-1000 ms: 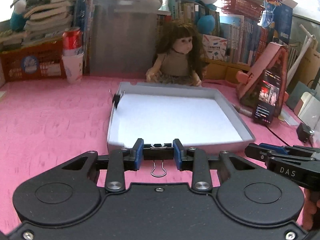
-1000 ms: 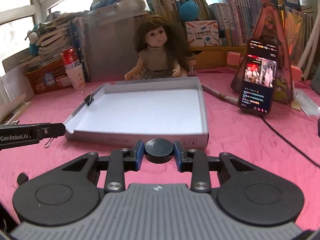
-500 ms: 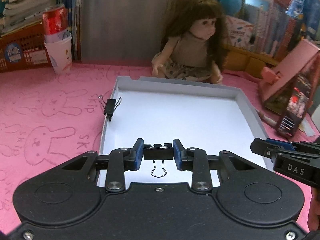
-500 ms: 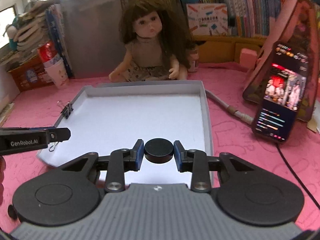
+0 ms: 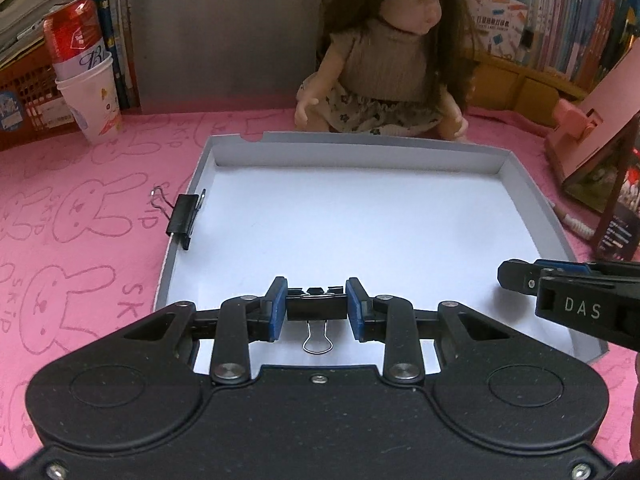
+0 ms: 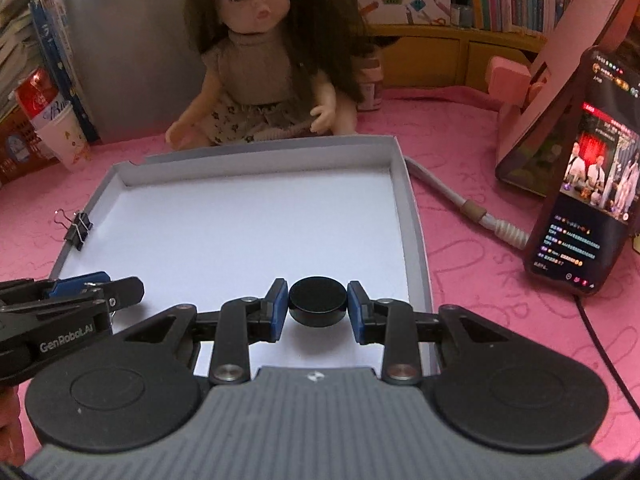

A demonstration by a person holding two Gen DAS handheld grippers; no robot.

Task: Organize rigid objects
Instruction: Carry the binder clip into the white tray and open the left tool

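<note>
A shallow grey tray (image 5: pixel 532 196) with a white floor lies on the pink mat; it also shows in the right wrist view (image 6: pixel 412 216). My left gripper (image 5: pixel 317 305) is shut on a black binder clip (image 5: pixel 317 304) and holds it above the tray's near left part. My right gripper (image 6: pixel 318 302) is shut on a black round disc (image 6: pixel 318 300) above the tray's near right part. A second black binder clip (image 5: pixel 184 220) is clamped on the tray's left wall; it also shows in the right wrist view (image 6: pixel 79 229).
A doll (image 5: pixel 392 52) sits just behind the tray. A paper cup with a red can (image 5: pixel 86 80) stands at the back left. A phone on a pink stand (image 6: pixel 588 184) and a white cable (image 6: pixel 468 208) lie right of the tray. Books line the back.
Both grippers moved forward from the tray's near edge to over its floor, carrying the clip and the disc. The tray and the clamped clip stayed put.
</note>
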